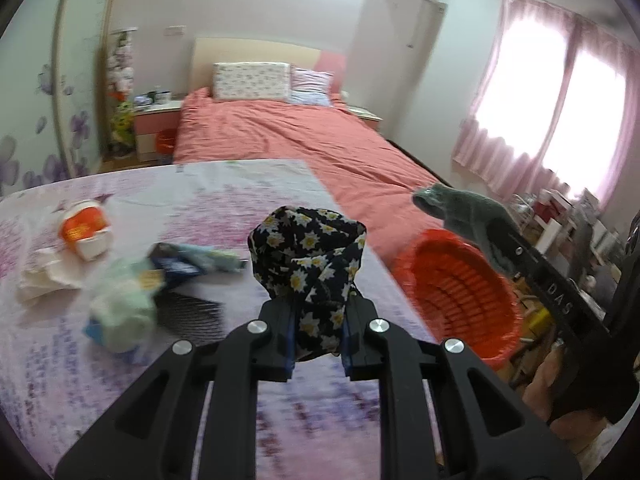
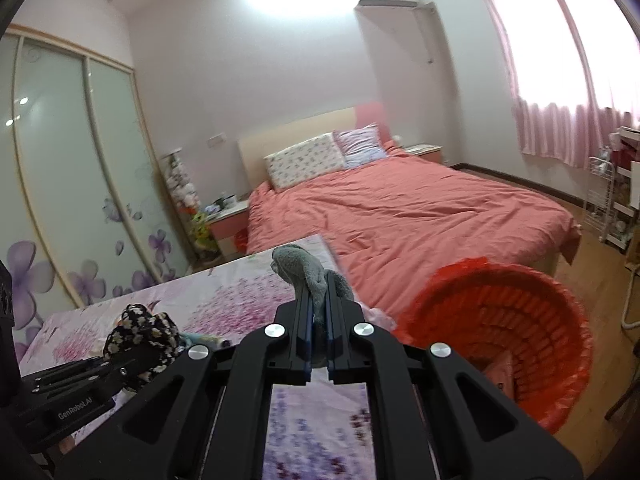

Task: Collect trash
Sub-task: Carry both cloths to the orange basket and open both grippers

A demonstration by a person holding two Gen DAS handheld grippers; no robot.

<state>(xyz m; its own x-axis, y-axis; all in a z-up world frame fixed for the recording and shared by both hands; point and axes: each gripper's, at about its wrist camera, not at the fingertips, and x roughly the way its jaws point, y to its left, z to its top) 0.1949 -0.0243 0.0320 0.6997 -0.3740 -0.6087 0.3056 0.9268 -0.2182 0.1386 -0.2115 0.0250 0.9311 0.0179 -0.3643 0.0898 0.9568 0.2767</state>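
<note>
Carry step. Left gripper (image 1: 318, 316) fingers clamp the floral cloth wad (image 1: 308, 256); right gripper (image 2: 318, 332) fingers pinch a grey rag (image 2: 308, 276). Red bin (image 2: 520, 340) at 3 o'clock off the table (image 2: 224, 296). Next: swing over the bin, then let go.

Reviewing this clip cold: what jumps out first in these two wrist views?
Each claw grips cloth: the left claw is shut on a black daisy-print cloth, the right claw on a grey cloth. A red basket stands beside the floral-covered table, right of both claws. Wrappers lie on the table, left of the daisy cloth.
</note>
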